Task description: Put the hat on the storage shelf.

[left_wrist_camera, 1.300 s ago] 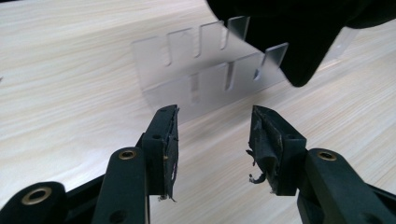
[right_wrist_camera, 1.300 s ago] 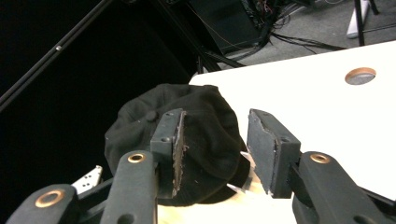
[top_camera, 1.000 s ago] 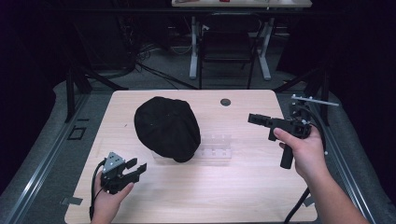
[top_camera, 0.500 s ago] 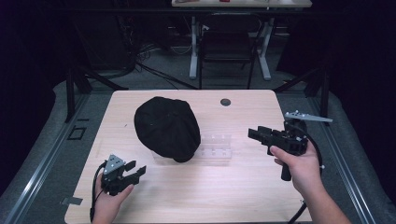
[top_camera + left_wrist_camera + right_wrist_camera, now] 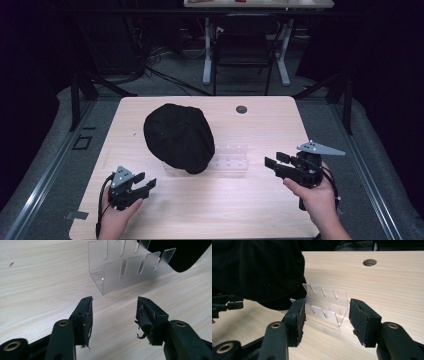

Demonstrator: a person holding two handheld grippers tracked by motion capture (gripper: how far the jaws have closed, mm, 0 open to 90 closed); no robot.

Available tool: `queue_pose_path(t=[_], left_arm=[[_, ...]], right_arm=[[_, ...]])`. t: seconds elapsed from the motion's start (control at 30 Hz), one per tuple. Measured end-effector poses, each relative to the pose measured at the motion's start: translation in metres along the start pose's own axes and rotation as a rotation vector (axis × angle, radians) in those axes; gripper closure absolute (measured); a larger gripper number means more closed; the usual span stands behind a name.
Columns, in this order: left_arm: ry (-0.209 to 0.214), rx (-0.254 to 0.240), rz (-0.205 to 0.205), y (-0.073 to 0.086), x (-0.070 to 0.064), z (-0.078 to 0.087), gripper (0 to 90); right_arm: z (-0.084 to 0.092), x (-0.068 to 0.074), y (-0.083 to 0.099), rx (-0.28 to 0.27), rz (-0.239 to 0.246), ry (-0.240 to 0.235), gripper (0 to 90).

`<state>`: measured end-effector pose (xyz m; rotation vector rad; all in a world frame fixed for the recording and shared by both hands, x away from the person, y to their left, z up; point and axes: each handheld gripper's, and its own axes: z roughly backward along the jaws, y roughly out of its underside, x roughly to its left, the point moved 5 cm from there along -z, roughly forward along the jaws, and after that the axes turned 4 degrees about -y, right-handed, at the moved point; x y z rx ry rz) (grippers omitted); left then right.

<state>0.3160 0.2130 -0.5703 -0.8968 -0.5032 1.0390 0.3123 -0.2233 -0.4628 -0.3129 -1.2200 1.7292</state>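
Lowered since before, the right gripper (image 5: 271, 163), jaws just opening and empty, faces the clear slotted rack (image 5: 231, 159) at nine o'clock, end-on; left gripper (image 5: 148, 183) open, farther.

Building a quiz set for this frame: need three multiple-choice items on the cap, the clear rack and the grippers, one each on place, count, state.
1. Where does the black cap lie?
A. partly over the clear slotted rack
B. on the floor
C. in the right gripper

2. How many round holes show in the table?
A. none
B. one
C. three

3. How do the left gripper jaws stand?
A. shut on the rack
B. shut on the cap
C. open, holding nothing

Key: A, the cap covers the rack's left end; B, one hole near the far edge; C, bare wood shows between the pads.
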Motion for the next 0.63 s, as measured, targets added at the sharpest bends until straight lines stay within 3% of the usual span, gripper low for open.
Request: queue_pose_path(t=[0.1, 0.23, 0.33, 0.53, 0.63], left_arm=[[0.0, -0.001, -0.004, 0.0, -0.001, 0.0, 46.7], [-0.001, -0.002, -0.006, 0.001, -0.001, 0.0, 45.9], [-0.003, -0.006, -0.013, 0.001, -0.001, 0.0, 45.1], [-0.011, -0.035, -0.04, -0.001, -0.002, 0.001, 44.4], [0.0, -0.032, -0.027, -0.001, -0.003, 0.001, 45.2]], right_arm=[[-0.002, -0.002, 0.011, -0.02, 0.026, 0.022, 44.0], [-0.005, -0.009, 0.025, 0.003, 0.043, 0.061, 34.8], [-0.007, -0.013, 0.034, 0.008, 0.019, 0.069, 25.4], [-0.01, -0.019, 0.052, 0.004, -0.007, 0.063, 20.2], [-0.011, -0.021, 0.058, 0.003, -0.026, 0.063, 16.9]])
